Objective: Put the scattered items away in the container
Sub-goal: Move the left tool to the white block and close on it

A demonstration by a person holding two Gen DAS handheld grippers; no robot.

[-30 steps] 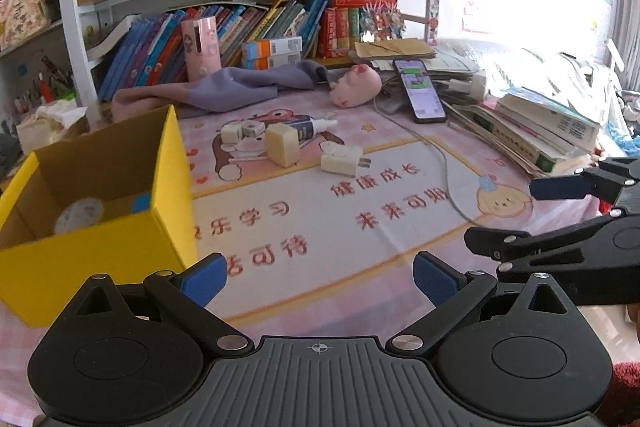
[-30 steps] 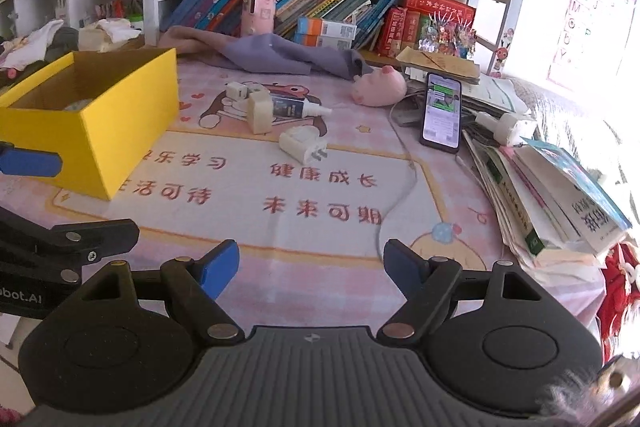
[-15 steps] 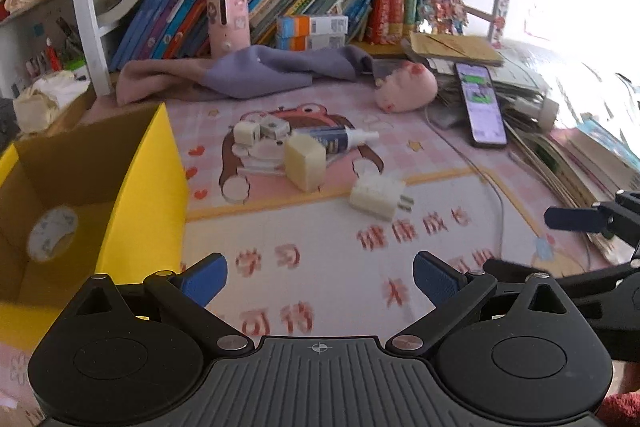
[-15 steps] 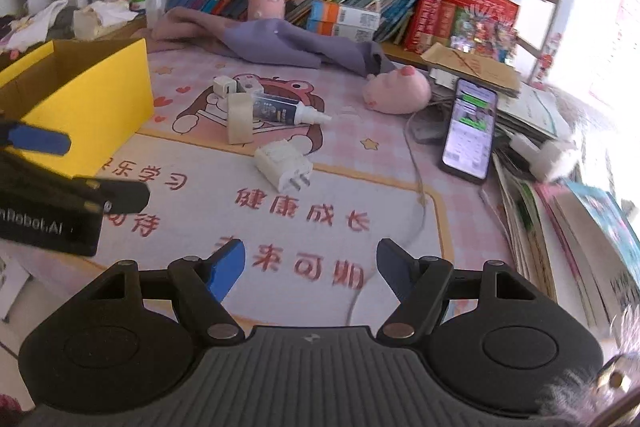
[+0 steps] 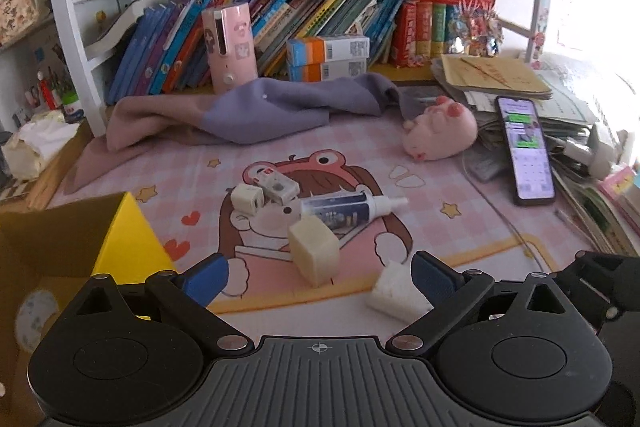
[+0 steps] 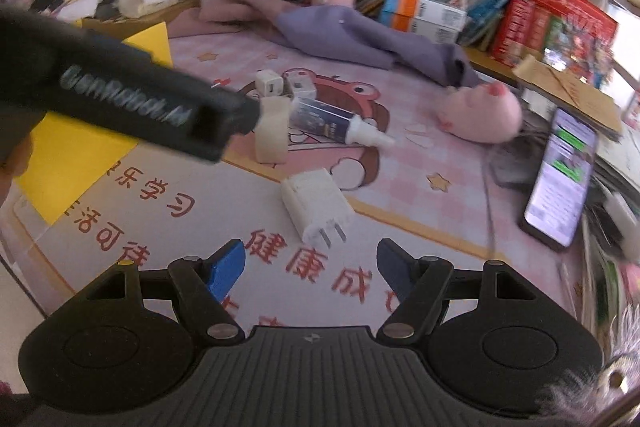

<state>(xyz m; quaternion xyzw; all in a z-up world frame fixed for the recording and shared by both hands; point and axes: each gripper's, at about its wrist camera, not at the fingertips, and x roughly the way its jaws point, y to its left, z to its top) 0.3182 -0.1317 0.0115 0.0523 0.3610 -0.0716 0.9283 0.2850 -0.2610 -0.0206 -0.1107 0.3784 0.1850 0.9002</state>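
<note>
Right gripper [image 6: 310,263] jaws apart, empty, just narrowed, lined up on white charger plug [image 6: 316,205] just ahead between fingertips. Left gripper [image 5: 318,273] wide, empty, cream block [image 5: 314,251] ahead; yellow box [image 5: 128,239] left for dropping.

At the bottom of the frame the left gripper [image 5: 318,273] stands with jaws apart, nothing between its blue pads. Just above them, at centre, lie a cream block [image 5: 314,251], a tube [image 5: 348,211] and two small white cubes [image 5: 264,191]. A white plug [image 5: 394,293] sits by the right pad. The yellow box [image 5: 132,243] fills the lower left.
</note>
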